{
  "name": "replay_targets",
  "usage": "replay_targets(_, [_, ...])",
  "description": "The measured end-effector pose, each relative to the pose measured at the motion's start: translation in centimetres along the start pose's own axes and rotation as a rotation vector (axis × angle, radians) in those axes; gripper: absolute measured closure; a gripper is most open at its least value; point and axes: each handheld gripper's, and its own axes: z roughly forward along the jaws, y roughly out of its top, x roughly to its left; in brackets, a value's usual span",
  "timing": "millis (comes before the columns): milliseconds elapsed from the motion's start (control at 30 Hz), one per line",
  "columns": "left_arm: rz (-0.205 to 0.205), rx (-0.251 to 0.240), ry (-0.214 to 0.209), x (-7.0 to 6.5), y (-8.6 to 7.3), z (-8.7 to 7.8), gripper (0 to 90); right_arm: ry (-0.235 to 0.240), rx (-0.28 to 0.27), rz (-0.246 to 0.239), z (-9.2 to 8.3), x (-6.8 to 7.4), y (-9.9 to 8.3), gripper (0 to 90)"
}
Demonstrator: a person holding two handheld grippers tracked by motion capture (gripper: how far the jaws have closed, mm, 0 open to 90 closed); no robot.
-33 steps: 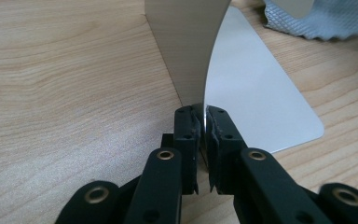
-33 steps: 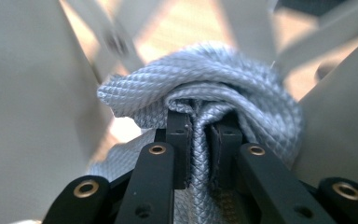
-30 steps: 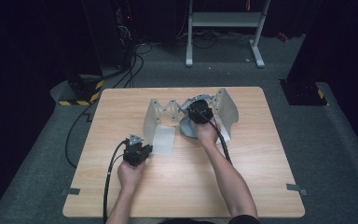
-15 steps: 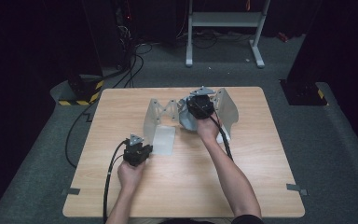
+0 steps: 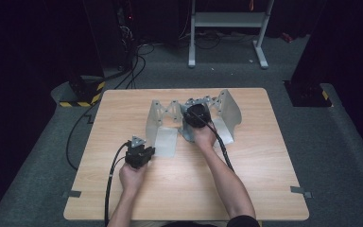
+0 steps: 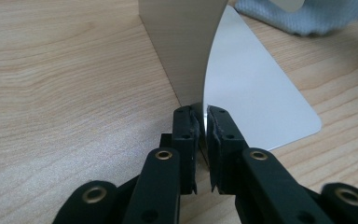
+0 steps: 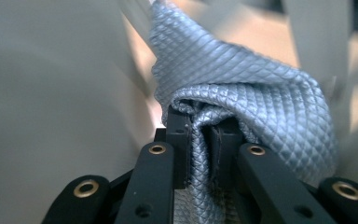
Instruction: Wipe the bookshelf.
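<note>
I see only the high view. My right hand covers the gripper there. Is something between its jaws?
Observer: Yes. The right gripper is shut on a grey quilted cloth, bunched between the jaws.
Operator: And the left one, does it hold the metal?
Observer: Yes. The left gripper pinches the thin edge of the metal sheet, at the corner where its upright wall meets its flat base.
Operator: Is the cloth near that corner?
Observer: In the left gripper view the cloth lies on the table beyond the flat base, apart from the left jaws.
</note>
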Motion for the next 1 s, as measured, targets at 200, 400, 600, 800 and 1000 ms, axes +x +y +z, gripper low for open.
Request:
replay_targets(200, [0.002, 0.001, 0.000, 0.0, 0.0, 0.0, 81.9, -0.010, 0.027, 0.026, 0.6, -1.0, -1.4, 81.4])
replay_targets(400, [-0.002, 0.000, -0.003, 0.0, 0.0, 0.0, 81.9, 0.068, -0.046, 0.018, -1.2, 0.1, 0.5, 81.3])
replay_targets(600, [0.007, 0.004, 0.004, -0.1, 0.0, 0.0, 81.7, 0.110, -0.132, -0.019, -3.6, 1.3, 2.7, 81.5])
replay_targets(800, [0.007, 0.003, 0.003, -0.1, 0.0, 0.0, 81.7, 0.125, -0.194, -0.040, -5.6, 1.4, 4.1, 81.5])
replay_targets(1000, [0.007, 0.003, -0.001, -0.1, 0.0, 0.0, 81.7, 0.148, -0.167, -0.009, -4.9, 1.3, 3.5, 81.8])
